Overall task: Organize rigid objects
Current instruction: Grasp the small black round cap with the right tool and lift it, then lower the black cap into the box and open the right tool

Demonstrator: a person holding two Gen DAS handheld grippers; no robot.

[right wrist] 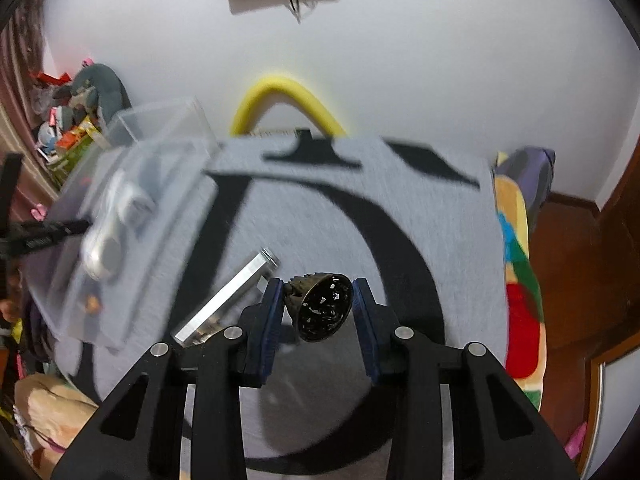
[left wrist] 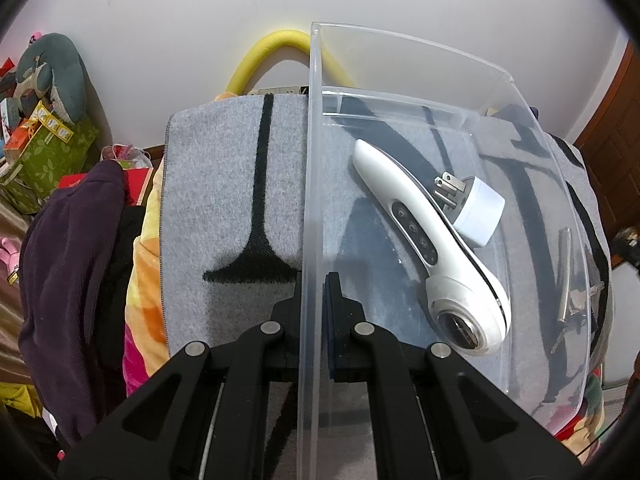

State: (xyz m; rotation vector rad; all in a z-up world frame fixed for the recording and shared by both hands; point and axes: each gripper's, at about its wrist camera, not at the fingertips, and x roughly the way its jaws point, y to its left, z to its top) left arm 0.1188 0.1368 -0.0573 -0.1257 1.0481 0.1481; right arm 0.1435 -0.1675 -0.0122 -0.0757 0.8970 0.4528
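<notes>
Right wrist view: your right tool pinches the dark cup. Left tool clamps the clear box wall. Next, drop the cup inside.

We count one clear bin, holding one white handheld device and one plug adapter; one metal bar; one dark bell; two grippers.

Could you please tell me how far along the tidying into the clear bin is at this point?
Partly done. The clear bin already holds a white handheld device and a white plug. The left tongs grip the bin's wall, steadying it. The right tongs hold a small dark bell, not yet binned. A metal bar lies on the grey blanket.
</notes>
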